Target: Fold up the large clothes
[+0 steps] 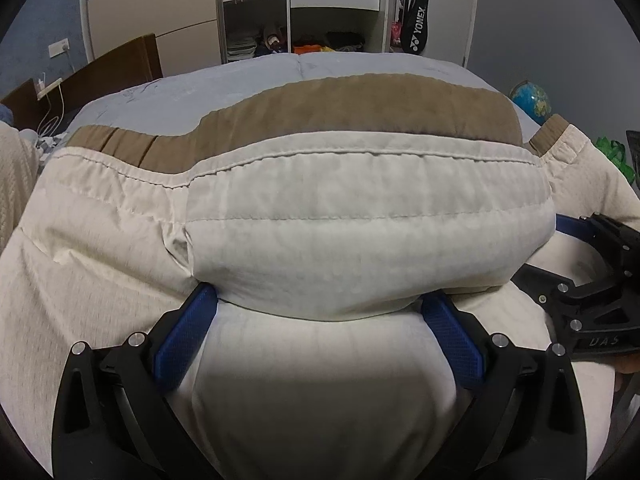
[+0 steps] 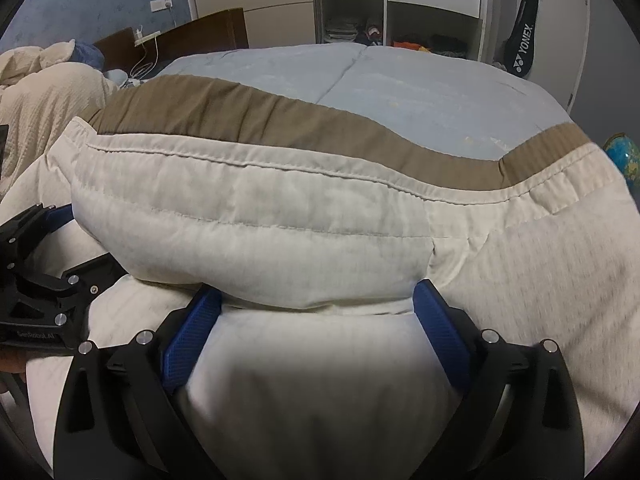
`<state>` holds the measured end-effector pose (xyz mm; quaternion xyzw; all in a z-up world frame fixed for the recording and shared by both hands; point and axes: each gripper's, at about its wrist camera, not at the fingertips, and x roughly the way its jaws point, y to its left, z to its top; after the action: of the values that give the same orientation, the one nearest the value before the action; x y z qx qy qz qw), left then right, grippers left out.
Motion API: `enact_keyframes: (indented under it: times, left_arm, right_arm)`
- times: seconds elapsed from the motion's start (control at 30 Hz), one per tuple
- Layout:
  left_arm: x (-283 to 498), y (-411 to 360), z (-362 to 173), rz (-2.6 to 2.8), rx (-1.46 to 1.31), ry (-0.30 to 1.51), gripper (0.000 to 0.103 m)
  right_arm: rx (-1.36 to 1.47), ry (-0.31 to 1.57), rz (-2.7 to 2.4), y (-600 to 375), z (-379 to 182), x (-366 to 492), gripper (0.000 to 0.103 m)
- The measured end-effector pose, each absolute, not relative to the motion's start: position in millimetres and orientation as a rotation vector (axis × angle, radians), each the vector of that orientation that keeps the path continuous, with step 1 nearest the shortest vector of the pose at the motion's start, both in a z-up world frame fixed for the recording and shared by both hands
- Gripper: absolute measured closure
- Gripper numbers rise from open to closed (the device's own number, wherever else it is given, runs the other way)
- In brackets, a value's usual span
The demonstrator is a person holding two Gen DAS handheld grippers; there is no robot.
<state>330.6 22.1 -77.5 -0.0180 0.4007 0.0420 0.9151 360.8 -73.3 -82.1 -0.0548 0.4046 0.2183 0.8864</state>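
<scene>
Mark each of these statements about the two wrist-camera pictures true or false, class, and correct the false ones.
1. The cream garment has a brown band along its far edge. True.
2. The left gripper has its fingers pressed together with nothing between them. False: they stand wide apart, with a folded-over layer of cream cloth lying between them.
3. The garment lies on a light blue bed cover. True.
4. A globe stands on the bed. False: it stands beyond the bed's right edge.
5. A black Yonex racket bag hangs near the wardrobe. True.
6. The right gripper is absent from the left wrist view. False: it shows at that view's right edge.
</scene>
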Motion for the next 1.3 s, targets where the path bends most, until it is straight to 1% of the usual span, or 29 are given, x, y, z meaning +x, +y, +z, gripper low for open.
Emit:
enact_keyframes:
  times: [0.5, 0.83, 1.0, 1.03, 1.1, 1.23, 1.3]
  left_arm:
    - [326, 20, -88, 0.100, -0.051, 0.786, 0.006]
    - [330, 20, -82, 0.100, -0.043, 0.817, 0.005]
    - [328, 26, -62, 0.050, -0.021, 0.886, 0.006]
    - [324, 30, -57, 0.037, -0.024, 0.886, 0.008]
    - [314, 42, -43, 0.024, -0.031, 0.868, 0.008]
    - [284, 64, -16, 0.042, -0.036, 0.802, 0.008]
    - [267, 77, -7, 0.104, -0.053, 0.781, 0.009]
  right_arm:
    - [-0.087, 0.827, 0.465, -76, -93, 365, 0.011]
    - [-0.087, 0.843, 0.472, -78, -92, 369, 0.011]
    - [-0.106, 0.897, 0.504, -80, -80, 373, 0.011]
    - [-0.110, 0.906, 0.509, -81, -77, 372, 0.011]
    - [-0.093, 0.916, 0.513, -92, -60, 368, 0.011]
    - [-0.037, 0.846, 0.460, -136, -34, 350, 0.011]
    - [0.015, 0.831, 0.412, -164, -26, 341, 0.011]
